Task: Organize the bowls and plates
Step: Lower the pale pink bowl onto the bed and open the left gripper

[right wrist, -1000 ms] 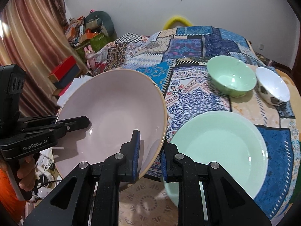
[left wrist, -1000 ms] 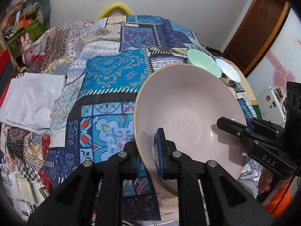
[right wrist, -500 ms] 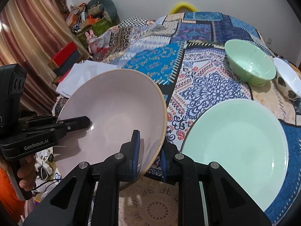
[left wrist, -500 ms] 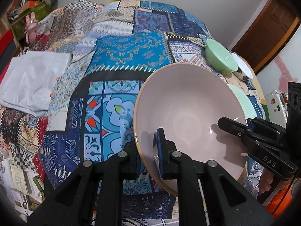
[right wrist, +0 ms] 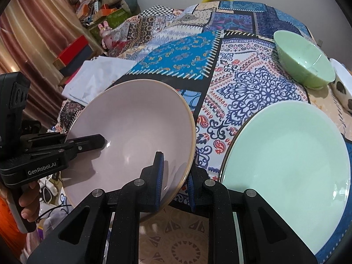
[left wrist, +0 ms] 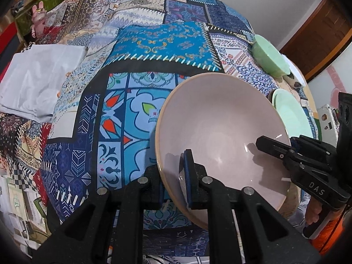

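Your left gripper (left wrist: 173, 182) is clamped on the near-left rim of the pink bowl (left wrist: 220, 132). Your right gripper (right wrist: 175, 182) is clamped on the opposite rim, one pad inside the bowl and one outside. The bowl hangs tilted between them above the patchwork cloth (left wrist: 154, 44). Just right of it lies the green plate (right wrist: 290, 165), flat on the cloth. Beyond the plate stands the green bowl (right wrist: 305, 61), with a white bowl (right wrist: 341, 81) beside it at the frame edge.

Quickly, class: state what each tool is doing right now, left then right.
Left tool: closed on the rim of the pink bowl.
Right tool: closed on the opposite rim of the same pink bowl.
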`<state>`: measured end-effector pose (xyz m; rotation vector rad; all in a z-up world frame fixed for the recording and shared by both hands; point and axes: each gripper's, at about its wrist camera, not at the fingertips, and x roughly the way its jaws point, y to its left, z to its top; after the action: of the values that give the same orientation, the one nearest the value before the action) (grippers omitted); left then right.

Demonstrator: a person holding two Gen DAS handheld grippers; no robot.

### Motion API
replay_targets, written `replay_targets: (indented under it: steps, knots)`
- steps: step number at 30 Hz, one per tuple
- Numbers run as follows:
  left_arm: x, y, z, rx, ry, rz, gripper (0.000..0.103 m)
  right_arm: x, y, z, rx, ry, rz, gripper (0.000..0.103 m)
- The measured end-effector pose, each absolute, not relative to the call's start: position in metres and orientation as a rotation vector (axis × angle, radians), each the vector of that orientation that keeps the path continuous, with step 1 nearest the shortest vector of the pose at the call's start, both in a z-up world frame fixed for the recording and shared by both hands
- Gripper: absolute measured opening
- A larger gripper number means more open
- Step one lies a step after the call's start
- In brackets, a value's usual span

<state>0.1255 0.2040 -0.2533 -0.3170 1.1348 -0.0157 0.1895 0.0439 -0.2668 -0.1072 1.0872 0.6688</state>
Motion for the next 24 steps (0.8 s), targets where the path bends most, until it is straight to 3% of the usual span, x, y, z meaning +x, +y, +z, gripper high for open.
replay_targets:
  steps: [19, 22, 24]
  knots:
    - [0.126, 0.197, -0.256, -0.264, 1.148, 0.02, 0.017, 0.19, 0.04, -0.264, -0.117, 1.079, 0.671, 0.02]
    - [0.123, 0.195, -0.25, -0.248, 1.141, 0.025, 0.028, 0.189, 0.037, -0.259, -0.117, 1.065, 0.668, 0.022]
    - [0.121, 0.194, -0.244, -0.232, 1.123, 0.031, 0.044, 0.187, 0.035, -0.254, -0.112, 1.051, 0.669, 0.028]
